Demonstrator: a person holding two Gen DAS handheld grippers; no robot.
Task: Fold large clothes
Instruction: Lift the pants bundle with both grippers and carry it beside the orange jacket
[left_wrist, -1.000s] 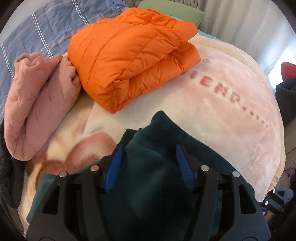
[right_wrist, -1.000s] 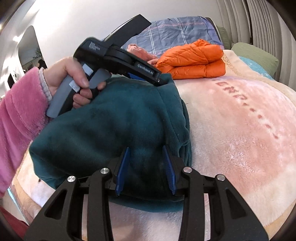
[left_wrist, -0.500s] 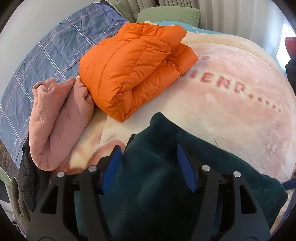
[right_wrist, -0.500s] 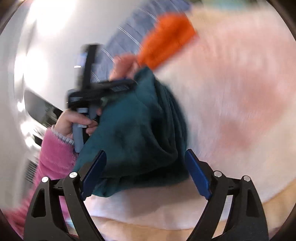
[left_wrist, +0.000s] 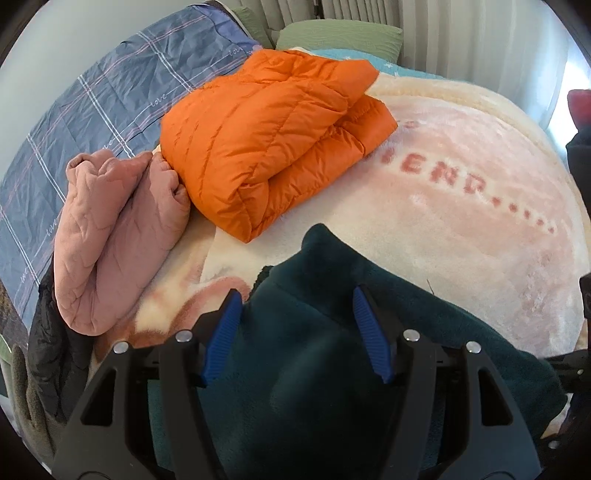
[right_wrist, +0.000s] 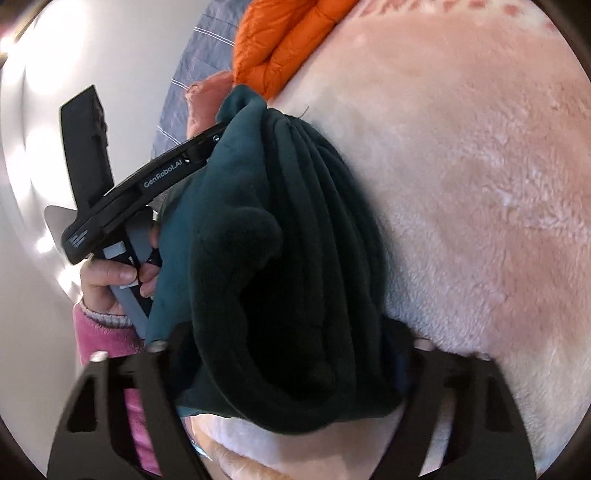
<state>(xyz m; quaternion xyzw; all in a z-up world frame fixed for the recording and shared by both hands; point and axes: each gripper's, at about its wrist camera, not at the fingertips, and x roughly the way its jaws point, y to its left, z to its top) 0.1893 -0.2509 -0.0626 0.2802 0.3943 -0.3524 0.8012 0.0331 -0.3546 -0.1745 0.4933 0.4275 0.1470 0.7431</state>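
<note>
A folded dark teal fleece garment (left_wrist: 314, 369) lies on the pink blanket (left_wrist: 461, 229). My left gripper (left_wrist: 297, 332) is open, its blue fingers resting on top of the fleece near its far corner. In the right wrist view the stacked folds of the fleece (right_wrist: 295, 277) fill the space between my right gripper's wide-open jaws (right_wrist: 291, 354); the fingertips are hidden by the cloth. The left gripper's body (right_wrist: 147, 188) and the hand holding it show at the left of that view.
A folded orange puffer jacket (left_wrist: 269, 147) and a folded pink quilted garment (left_wrist: 110, 229) lie behind the fleece. A blue plaid duvet (left_wrist: 92, 110) and green pillow (left_wrist: 340, 37) are further back. A dark garment (left_wrist: 48, 332) lies at the left edge.
The right gripper has opened wide, turned on its side and moved in around the folded edge of the fleece. The left gripper stays open on top, barely moved.
</note>
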